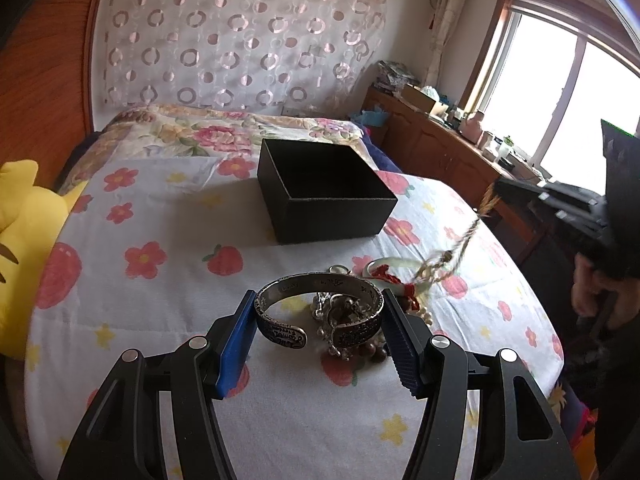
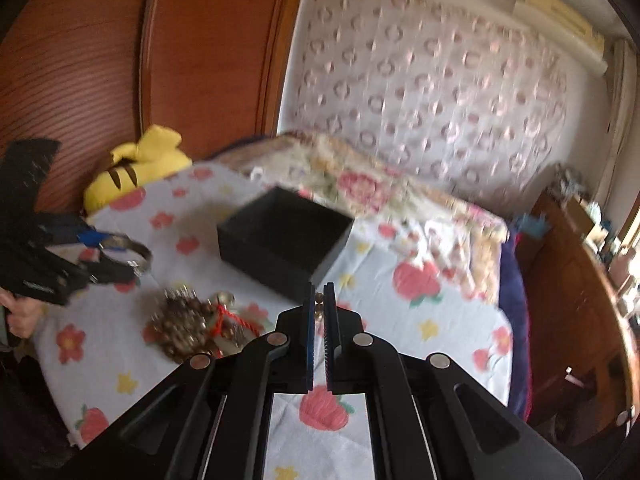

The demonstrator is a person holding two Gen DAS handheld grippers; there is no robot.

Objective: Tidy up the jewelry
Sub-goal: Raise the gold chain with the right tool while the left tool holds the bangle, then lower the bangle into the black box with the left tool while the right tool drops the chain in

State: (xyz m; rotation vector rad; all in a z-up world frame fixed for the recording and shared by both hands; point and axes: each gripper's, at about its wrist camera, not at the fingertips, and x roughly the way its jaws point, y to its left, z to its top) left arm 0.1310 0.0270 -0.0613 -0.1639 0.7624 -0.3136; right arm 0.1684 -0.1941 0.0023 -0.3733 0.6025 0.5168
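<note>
Clamped between the blue pads of the left gripper [image 1: 318, 314] is an open-ended engraved silver cuff bracelet [image 1: 316, 308], its two sides pressed by the fingers and its gap turned toward the camera. In the right wrist view this bracelet [image 2: 130, 254] is lifted clear of the bedspread. Just beyond and below it lies a heap of jewellery [image 1: 360, 320]: silver charms, dark brown beads, a pale green bangle with red cord [image 1: 384, 276], and a string of pearls, all resting on the white quilt printed with red flowers and strawberries [image 1: 160, 280].

Farther away, near the middle of the bed, stands an open black square cardboard box [image 1: 326, 192], well apart from the heap.

At the right, the right gripper [image 2: 319, 300] has its fingers drawn almost together, gripping a thin golden braided chain [image 1: 466, 236] that hangs blurred, slanting down to the jewellery heap.

A yellow plush toy [image 1: 24, 248] lies at the left edge of the bed.
</note>
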